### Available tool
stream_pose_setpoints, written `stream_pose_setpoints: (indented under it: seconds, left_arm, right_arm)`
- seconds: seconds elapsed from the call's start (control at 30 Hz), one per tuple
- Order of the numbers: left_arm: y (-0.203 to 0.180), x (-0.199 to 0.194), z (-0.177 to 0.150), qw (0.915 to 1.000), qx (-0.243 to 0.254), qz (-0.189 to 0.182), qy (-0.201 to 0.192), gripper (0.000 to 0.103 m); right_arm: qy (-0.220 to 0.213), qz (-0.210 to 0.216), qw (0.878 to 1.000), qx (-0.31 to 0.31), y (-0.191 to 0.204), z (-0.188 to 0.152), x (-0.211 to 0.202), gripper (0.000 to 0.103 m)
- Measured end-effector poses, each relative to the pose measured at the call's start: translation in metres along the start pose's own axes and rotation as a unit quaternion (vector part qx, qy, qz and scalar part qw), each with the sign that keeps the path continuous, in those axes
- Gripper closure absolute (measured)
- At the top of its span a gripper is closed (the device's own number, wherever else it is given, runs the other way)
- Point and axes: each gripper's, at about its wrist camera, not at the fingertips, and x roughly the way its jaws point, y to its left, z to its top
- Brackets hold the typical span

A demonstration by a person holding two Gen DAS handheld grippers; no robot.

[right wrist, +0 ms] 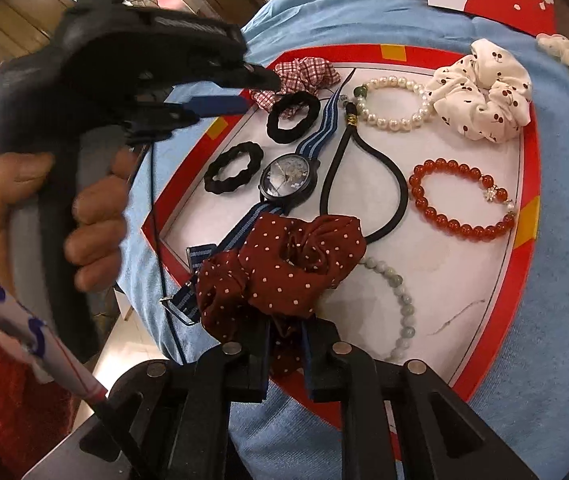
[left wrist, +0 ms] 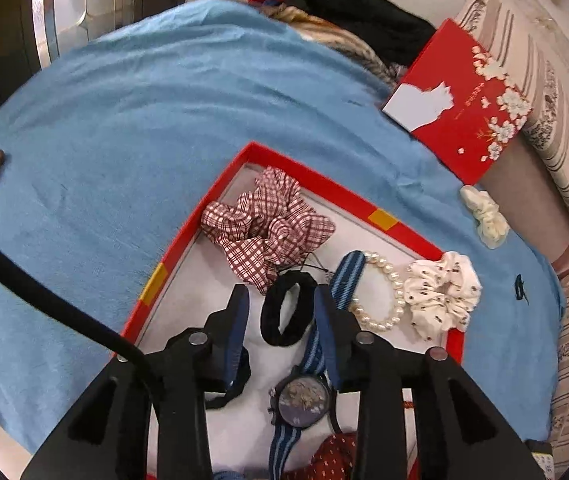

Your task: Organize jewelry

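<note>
- Right gripper (right wrist: 286,344) down at the near edge of the red tray (right wrist: 526,152), its jaws parted only a little, with a fold of the dark red dotted scrunchie (right wrist: 280,268) between them; whether the pads actually press the cloth, I cannot tell.
- Left gripper (left wrist: 282,300) over the tray's far left corner, jaws partly apart and gripping nothing; a black hair band (left wrist: 286,308) lies on the tray floor in the gap between them.
- A hand (right wrist: 84,216) holds that left gripper by its handle, a red knitted sleeve (right wrist: 0,392) behind it.
- Watch (right wrist: 288,180) with a blue striped strap lies along the tray's left half, a second wavy black hair band (right wrist: 234,172) just beside its dial.
- Checked scrunchie (left wrist: 268,220) sits in the far corner.
- Pearl bracelet (right wrist: 394,102) and white cherry-print scrunchie (right wrist: 484,88) by the far edge, touching.
- Red bead bracelet (right wrist: 462,198) near the right edge; pale green bead bracelet (right wrist: 398,312) toward the near edge.
- Black cord loop (right wrist: 364,184) in the middle.
- Tray rests on a blue cloth (left wrist: 124,120); red lid (left wrist: 456,100) and a cream scrunchie (left wrist: 484,216) lie off the tray.
</note>
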Motion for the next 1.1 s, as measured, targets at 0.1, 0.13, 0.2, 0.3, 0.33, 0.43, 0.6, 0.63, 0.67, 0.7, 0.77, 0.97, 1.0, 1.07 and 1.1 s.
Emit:
stream_pose_setpoints:
  seconds: [0.1,0.13,0.2,0.3,0.33,0.43,0.6,0.63,0.67,0.7,0.77,0.97,1.0,1.07,1.1]
  left_arm:
    - [-0.005,-0.026,-0.007,0.9993,0.013,0.019,-0.031,0.057]
    - [-0.006,-0.038,-0.01,0.9984,0.017,0.027,-0.046,0.052]
    - [-0.007,-0.058,-0.017,0.9965,0.018,0.039,-0.071,0.046]
    - [-0.007,-0.081,-0.028,0.9942,0.012,0.048,-0.096,0.041]
    - [-0.008,-0.089,-0.032,0.9936,0.01,0.048,-0.102,0.041]
    - [-0.011,-0.107,-0.046,0.9927,0.008,0.043,-0.113,0.04]
    - [-0.023,-0.134,-0.076,0.9906,0.009,0.035,-0.132,0.037]
    - [-0.024,-0.138,-0.08,0.99,0.008,0.035,-0.136,0.035]
    - [-0.026,-0.144,-0.087,0.989,0.006,0.035,-0.143,0.033]
    - [-0.027,-0.148,-0.093,0.9881,0.005,0.036,-0.149,0.032]
    - [-0.032,-0.156,-0.106,0.9853,0.002,0.046,-0.165,0.029]
    - [-0.061,-0.174,-0.138,0.9753,0.021,0.08,-0.205,0.024]
    - [-0.067,-0.178,-0.144,0.9723,0.025,0.087,-0.216,0.022]
    - [-0.075,-0.187,-0.156,0.9645,0.029,0.105,-0.24,0.013]
    - [-0.078,-0.192,-0.16,0.9598,0.03,0.114,-0.255,0.012]
  right_arm:
    - [-0.008,-0.011,1.0,-0.005,0.003,-0.003,-0.008,0.071]
    - [-0.011,-0.01,1.0,-0.006,0.004,-0.006,-0.014,0.066]
    - [-0.021,-0.01,1.0,-0.011,0.007,-0.009,-0.025,0.059]
    - [-0.041,-0.025,0.999,-0.026,0.016,-0.016,-0.045,0.053]
    - [-0.045,-0.03,0.998,-0.03,0.019,-0.017,-0.048,0.052]
    - [-0.057,-0.049,0.996,-0.041,0.025,-0.026,-0.063,0.051]
    - [-0.086,-0.079,0.992,-0.051,0.022,-0.048,-0.093,0.048]
    - [-0.095,-0.087,0.99,-0.05,0.02,-0.055,-0.102,0.046]
    - [-0.103,-0.095,0.989,-0.048,0.016,-0.061,-0.109,0.045]
    - [-0.111,-0.104,0.987,-0.042,0.012,-0.067,-0.117,0.045]
    - [-0.128,-0.122,0.984,-0.023,-0.002,-0.08,-0.131,0.044]
    - [-0.167,-0.137,0.975,0.056,-0.039,-0.1,-0.16,0.044]
    - [-0.174,-0.139,0.972,0.067,-0.043,-0.103,-0.164,0.044]
    - [-0.188,-0.143,0.968,0.087,-0.051,-0.108,-0.173,0.044]
    - [-0.193,-0.143,0.966,0.094,-0.054,-0.11,-0.176,0.043]
